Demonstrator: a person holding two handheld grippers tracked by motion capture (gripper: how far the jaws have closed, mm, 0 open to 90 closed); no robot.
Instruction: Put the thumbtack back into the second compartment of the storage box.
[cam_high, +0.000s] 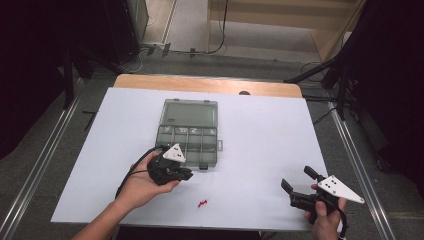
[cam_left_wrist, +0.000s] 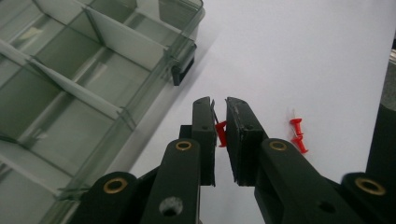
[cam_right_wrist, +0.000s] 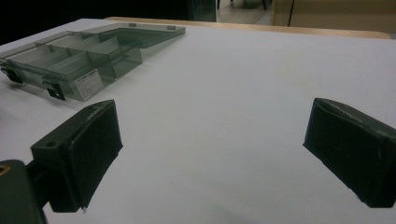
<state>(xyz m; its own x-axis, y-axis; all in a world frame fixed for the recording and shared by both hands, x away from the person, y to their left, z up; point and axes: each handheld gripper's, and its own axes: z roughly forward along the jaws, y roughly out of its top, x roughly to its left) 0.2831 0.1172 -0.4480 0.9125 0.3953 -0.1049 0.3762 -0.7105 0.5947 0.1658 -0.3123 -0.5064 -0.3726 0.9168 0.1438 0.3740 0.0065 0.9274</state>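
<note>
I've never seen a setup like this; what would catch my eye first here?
Probably the left tongs, shut on a tiny red plastic pushpin just above the white table sheet. Beside them sits an open, smoky clear plastic compartment box, and two more red pushpins lie on the sheet. The right tongs are open near the table's right edge.

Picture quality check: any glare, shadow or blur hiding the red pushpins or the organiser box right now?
High view: even light, dark surroundings, pushpin on the table tiny but visible. Left gripper view: left gripper sharp on a red pushpin, nearest gripper parts soft; organiser box shows mild reflections. Right gripper view: dim, right gripper slightly soft.
</note>
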